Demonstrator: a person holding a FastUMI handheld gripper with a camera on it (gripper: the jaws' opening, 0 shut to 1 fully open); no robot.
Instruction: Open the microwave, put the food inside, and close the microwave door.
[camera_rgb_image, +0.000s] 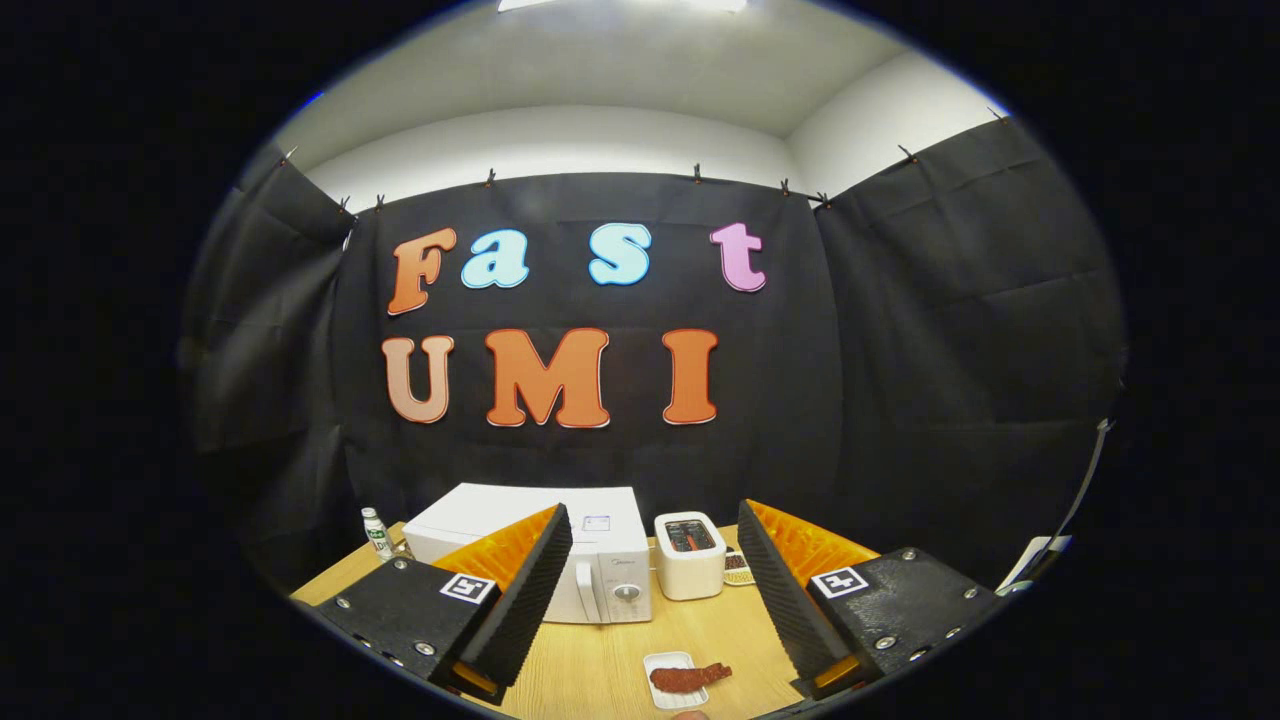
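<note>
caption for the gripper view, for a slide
Open gripper held above the table, its fingers framing the closed microwave and toaster; food on a plate.

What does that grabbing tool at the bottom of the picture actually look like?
The tongs are two wedge-shaped fingers with ribbed inner faces, standing open and apart with nothing between them. Each sits on a flat block fastened with shiny screws and bearing a square black-and-white marker.

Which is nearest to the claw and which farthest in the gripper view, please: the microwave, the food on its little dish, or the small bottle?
1. Food: on the table between the fingers of the open claw.
2. Microwave: beyond the fingers, door shut, slightly left.
3. Bottle: far left, beside the microwave's back corner.
</note>
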